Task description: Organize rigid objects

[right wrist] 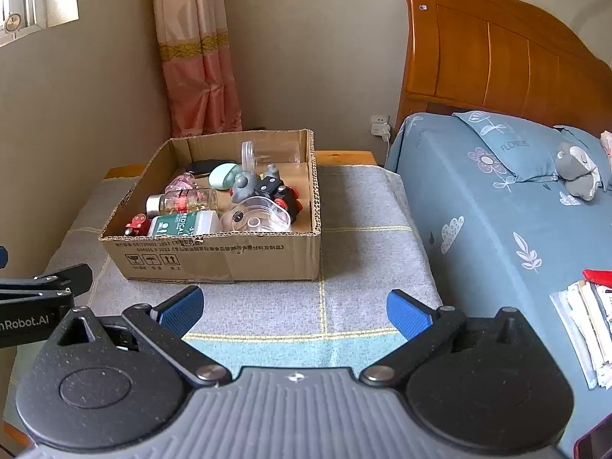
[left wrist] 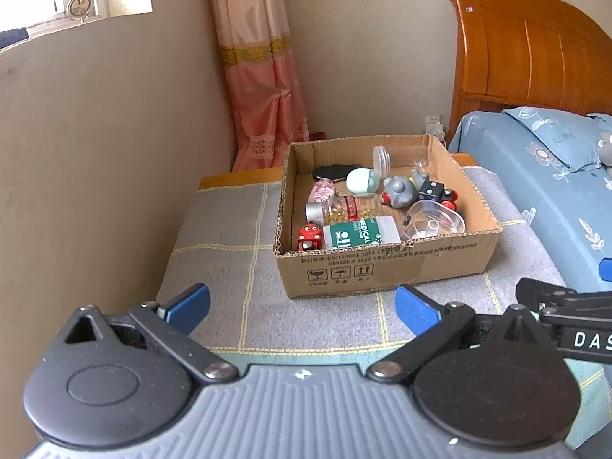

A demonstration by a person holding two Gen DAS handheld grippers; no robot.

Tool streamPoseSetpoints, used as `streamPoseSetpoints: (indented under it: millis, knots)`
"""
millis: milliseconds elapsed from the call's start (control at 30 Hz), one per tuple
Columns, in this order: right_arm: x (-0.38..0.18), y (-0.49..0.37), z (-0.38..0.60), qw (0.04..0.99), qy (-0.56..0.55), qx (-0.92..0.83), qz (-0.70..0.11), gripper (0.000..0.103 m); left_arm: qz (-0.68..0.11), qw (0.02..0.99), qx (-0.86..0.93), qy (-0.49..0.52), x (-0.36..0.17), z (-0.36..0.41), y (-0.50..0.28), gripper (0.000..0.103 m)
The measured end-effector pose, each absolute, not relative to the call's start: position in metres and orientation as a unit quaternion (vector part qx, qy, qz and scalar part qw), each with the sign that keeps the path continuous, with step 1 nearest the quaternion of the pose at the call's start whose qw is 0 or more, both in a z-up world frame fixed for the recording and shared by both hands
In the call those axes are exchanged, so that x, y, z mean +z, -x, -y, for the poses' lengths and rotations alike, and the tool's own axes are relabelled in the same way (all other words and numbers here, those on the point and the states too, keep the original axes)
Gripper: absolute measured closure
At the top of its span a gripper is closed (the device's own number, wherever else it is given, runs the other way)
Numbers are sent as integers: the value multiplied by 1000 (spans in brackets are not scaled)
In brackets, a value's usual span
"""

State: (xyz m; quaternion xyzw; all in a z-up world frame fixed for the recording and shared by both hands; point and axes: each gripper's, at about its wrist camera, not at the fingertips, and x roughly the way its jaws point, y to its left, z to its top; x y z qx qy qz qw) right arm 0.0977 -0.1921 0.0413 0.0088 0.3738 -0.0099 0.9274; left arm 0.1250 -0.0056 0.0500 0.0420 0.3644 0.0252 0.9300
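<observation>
An open cardboard box (left wrist: 386,267) (right wrist: 214,260) stands on a grey checked cloth. It holds several small rigid objects: a green and white medical bottle (left wrist: 359,234) (right wrist: 183,223), a glass pill bottle (left wrist: 344,207) (right wrist: 183,201), a red toy robot (left wrist: 309,235) (right wrist: 135,223), a grey toy (left wrist: 399,189) (right wrist: 244,185), clear plastic containers (left wrist: 434,220) (right wrist: 260,216) and a mint case (left wrist: 361,180) (right wrist: 223,174). My left gripper (left wrist: 302,308) is open and empty, short of the box. My right gripper (right wrist: 294,308) is open and empty, in front of the box.
The cloth covers a low table (left wrist: 229,237) (right wrist: 367,237) in a room corner. A bed with a blue floral cover (left wrist: 550,176) (right wrist: 497,210) and wooden headboard (right wrist: 497,49) lies to the right. Papers (right wrist: 589,325) lie on the bed. A pink curtain (left wrist: 264,76) hangs behind.
</observation>
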Motion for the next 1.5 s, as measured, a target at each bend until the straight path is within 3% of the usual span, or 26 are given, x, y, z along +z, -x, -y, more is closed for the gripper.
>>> streamPoseSetpoints:
  millis: [1500]
  knots:
    - [44,-97,194,930,-14,-11,-367,0,-367,927,41,-61,51,15,-121,1]
